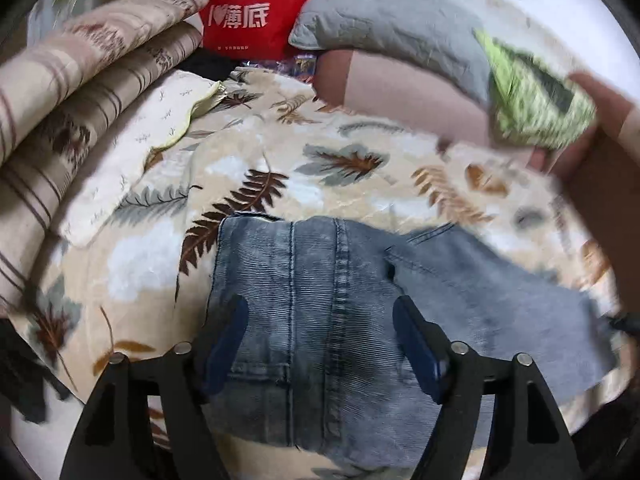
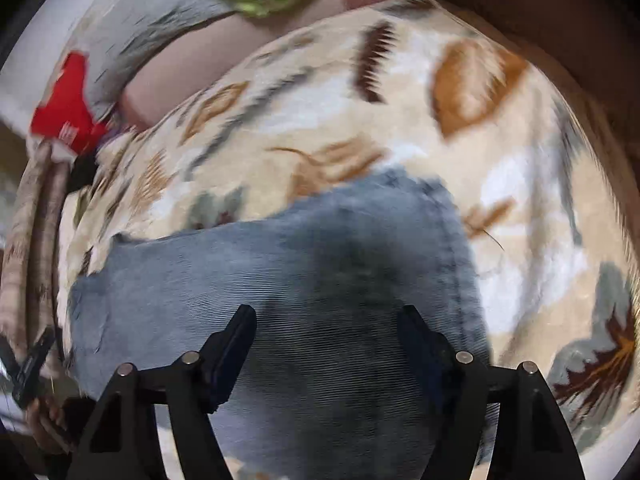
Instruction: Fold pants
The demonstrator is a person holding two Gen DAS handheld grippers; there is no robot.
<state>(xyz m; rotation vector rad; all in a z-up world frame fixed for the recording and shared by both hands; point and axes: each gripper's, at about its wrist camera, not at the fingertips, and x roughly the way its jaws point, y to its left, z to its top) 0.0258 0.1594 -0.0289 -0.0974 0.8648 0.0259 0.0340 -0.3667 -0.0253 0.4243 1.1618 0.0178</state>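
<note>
I am holding my left gripper (image 1: 320, 320) over the blue denim pants (image 1: 320, 300), its fingers spread wide with nothing between them. The pants are lying flat on the leaf-print blanket (image 1: 260, 160), near me. My right gripper (image 2: 326, 324) is hovering over the same denim, fingers spread too; that view is blurred. Far off, a red bag (image 1: 256, 4) is standing between striped bedding (image 1: 80, 80) on the left and a grey pillow (image 1: 392, 20) on the right.
</note>
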